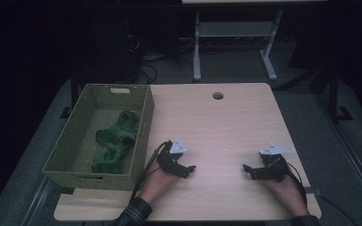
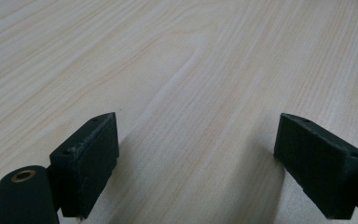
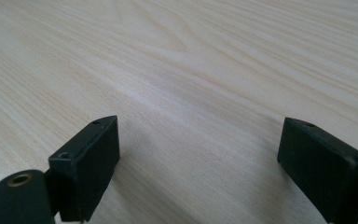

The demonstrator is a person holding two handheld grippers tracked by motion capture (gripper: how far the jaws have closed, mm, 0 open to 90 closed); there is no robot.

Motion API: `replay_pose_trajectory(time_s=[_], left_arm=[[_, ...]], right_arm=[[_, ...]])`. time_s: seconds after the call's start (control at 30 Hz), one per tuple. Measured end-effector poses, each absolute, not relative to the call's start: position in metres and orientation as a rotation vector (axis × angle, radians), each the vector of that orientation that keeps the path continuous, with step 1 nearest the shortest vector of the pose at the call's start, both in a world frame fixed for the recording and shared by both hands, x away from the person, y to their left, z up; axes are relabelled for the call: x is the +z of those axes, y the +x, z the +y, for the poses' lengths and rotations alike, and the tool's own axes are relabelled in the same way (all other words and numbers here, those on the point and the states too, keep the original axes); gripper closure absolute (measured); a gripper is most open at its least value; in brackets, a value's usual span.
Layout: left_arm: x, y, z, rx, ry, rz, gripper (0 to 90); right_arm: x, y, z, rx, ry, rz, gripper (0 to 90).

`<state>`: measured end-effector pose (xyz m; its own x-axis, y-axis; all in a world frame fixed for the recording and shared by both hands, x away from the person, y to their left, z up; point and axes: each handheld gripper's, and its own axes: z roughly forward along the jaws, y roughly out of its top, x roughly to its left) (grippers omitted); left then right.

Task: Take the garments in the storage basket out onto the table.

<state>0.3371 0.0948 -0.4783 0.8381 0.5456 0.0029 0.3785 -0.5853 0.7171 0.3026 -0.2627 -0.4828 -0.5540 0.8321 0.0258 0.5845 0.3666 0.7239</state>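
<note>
Both grippers rest low on the bare table (image 1: 226, 122), the left gripper (image 1: 187, 170) and right gripper (image 1: 249, 170) each with jaws wide and holding nothing, probably because the green cloth (image 1: 115, 141) already lies inside the basket (image 1: 68, 150) at the left.

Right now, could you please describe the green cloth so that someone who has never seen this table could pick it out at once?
Start at the light wooden table and go to its left edge, where a rectangular olive-green woven basket sits. Inside it, toward the right wall, lies the crumpled dark green cloth. It is the one soft thing there, a deeper green than the basket.
</note>
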Motion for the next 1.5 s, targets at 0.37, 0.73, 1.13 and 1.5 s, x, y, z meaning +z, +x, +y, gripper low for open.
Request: replay_pose_trajectory(time_s=[0.37,0.73,1.13,1.5], left_arm=[[-0.477,0.337,0.097,0.298,2.264,0.697,14.5],[-0.465,0.333,0.102,0.287,2.28,0.708,15.1],[-0.45,0.332,0.115,0.286,2.251,0.741,15.1],[-0.436,0.33,0.113,0.284,2.247,0.698,15.1]], right_arm=[[-0.483,0.303,-0.262,0.999,1.247,2.291,11.8],[-0.483,0.303,-0.262,1.0,1.247,2.29,11.7],[-0.483,0.304,-0.262,1.001,1.238,2.3,10.6],[-0.483,0.304,-0.262,1.0,1.236,2.301,10.6]])
